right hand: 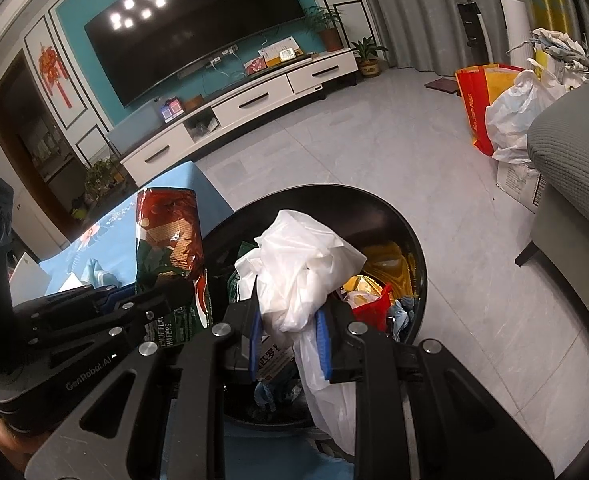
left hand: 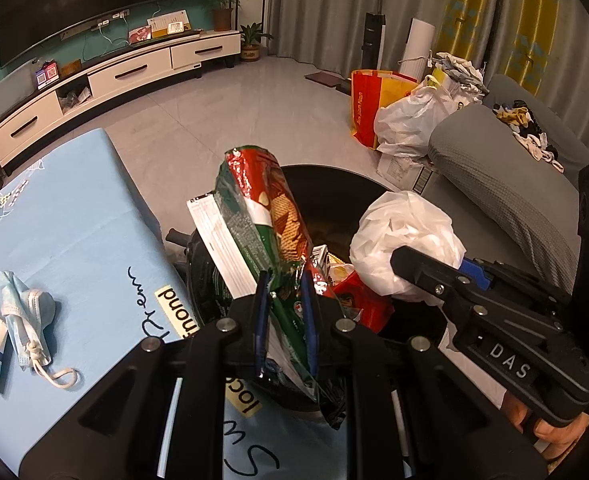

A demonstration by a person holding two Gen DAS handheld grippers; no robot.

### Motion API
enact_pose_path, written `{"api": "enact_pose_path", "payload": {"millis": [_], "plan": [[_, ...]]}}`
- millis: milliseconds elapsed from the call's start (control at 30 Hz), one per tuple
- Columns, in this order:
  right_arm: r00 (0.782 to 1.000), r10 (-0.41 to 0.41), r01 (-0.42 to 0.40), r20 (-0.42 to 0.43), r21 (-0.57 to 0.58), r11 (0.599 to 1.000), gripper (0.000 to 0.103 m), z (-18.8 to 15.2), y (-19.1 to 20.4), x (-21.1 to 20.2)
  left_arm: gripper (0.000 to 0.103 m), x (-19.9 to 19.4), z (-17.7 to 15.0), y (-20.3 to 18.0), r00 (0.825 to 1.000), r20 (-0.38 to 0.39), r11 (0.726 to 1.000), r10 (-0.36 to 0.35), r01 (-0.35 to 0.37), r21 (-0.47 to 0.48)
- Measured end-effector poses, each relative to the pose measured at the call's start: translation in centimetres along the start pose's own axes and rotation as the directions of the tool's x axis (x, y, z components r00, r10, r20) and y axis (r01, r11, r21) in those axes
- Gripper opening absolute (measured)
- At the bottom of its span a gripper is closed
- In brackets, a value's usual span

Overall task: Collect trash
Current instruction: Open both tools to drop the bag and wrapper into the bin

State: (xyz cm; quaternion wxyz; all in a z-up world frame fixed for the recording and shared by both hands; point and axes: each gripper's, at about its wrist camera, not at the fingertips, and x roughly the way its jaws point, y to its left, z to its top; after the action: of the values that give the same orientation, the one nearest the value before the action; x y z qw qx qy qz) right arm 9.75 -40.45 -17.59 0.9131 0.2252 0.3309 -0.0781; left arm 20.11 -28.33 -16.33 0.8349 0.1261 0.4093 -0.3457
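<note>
Left claw clamping wafer wrapper, right claw pinching white plastic bag, both over black bin

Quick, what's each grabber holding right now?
Left gripper: closed on the wafer wrapper.
Right gripper: closed on the white plastic bag.

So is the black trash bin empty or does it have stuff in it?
It has stuff in it. The black trash bin already holds a red wrapper and yellow packaging, though its far wall remains bare.
</note>
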Motion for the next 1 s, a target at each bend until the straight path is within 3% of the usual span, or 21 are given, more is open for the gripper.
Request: {"api": "enact_pose_path", "payload": {"millis": [700,900,1000], "plan": [[1.0,-0.014,0.013,-0.028,-0.002,1.0,0.028,0.4,0.1,1.4,0.017,1.6,-0.3,-0.1,0.999,-0.034,1.0,0.007,-0.008,-0.01],[0.999,-0.022,0.022,-0.031,0.006,1.0,0.032,0.4,-0.2,1.5,0.019,1.5,-0.3,0.2,0.999,-0.034,1.0,0.009,-0.01,-0.013],[0.999,-0.02,0.021,-0.036,0.018,1.0,0.039,0.5,-0.4,1.7,0.024,1.5,-0.3,0.2,0.999,-0.031,1.0,0.008,-0.008,-0.016]]}}
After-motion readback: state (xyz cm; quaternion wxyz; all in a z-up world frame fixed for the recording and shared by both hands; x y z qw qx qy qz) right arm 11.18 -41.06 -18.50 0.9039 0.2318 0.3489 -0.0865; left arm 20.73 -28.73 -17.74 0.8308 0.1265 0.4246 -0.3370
